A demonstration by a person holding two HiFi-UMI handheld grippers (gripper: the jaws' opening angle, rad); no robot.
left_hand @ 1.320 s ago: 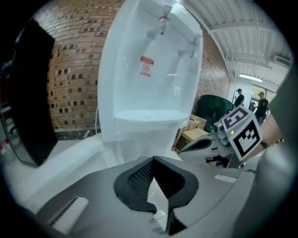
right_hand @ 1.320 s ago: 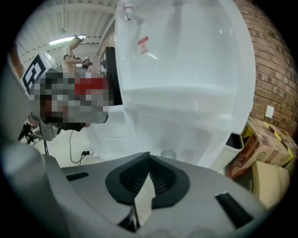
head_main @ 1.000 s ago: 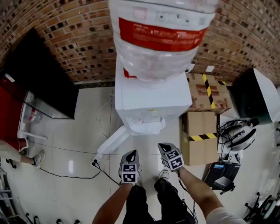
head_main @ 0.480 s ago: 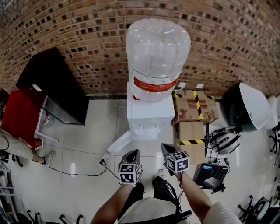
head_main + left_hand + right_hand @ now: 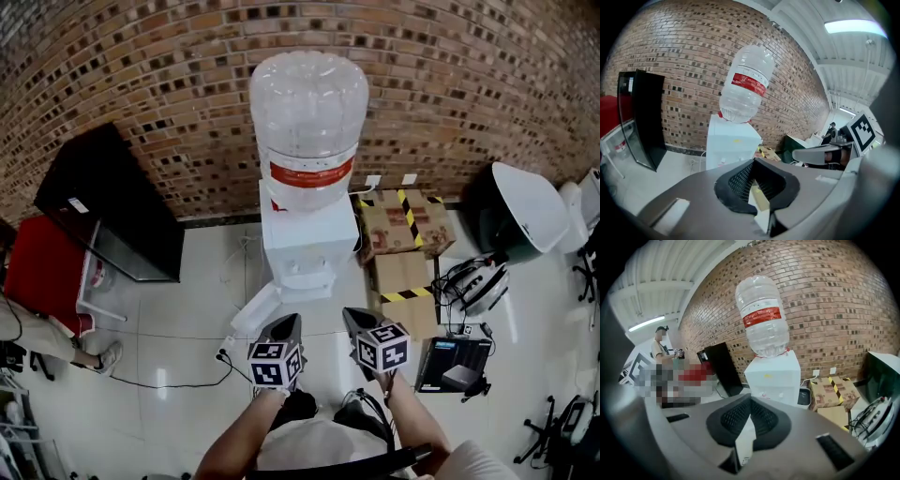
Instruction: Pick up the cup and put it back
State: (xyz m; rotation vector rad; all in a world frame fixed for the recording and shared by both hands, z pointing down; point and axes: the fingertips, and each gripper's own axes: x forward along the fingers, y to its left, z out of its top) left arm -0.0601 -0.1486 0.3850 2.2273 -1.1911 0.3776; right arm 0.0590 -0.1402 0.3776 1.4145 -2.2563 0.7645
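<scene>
Jaws on both units stand closed with nothing between them: on the left gripper [image 5: 753,162] the black pads meet at the tips, and the right gripper [image 5: 750,399] shows the same. Both are held side by side in front of my body, aimed forward and somewhat down at the water dispenser [image 5: 307,239] with its inverted bottle [image 5: 307,112] against the brick wall [image 5: 141,56]. The cup is not to be found in any view; if it sits in the tap recess [image 5: 307,274] of the dispenser, it is too small to make out. Judgement: no pick is in hand, and I cannot say whether the cup is yet to be lifted or is already put back. If the pick is still due, the next move calls for closing in on the dispenser, locating the cup, and opening one gripper before reaching. Compared with a second ago, the head view has drawn back and up: the bottle, then filling the top of the frame, now shows whole, the cardboard boxes [image 5: 403,225] sit higher, and both grippers have come up with me, still closed.
</scene>
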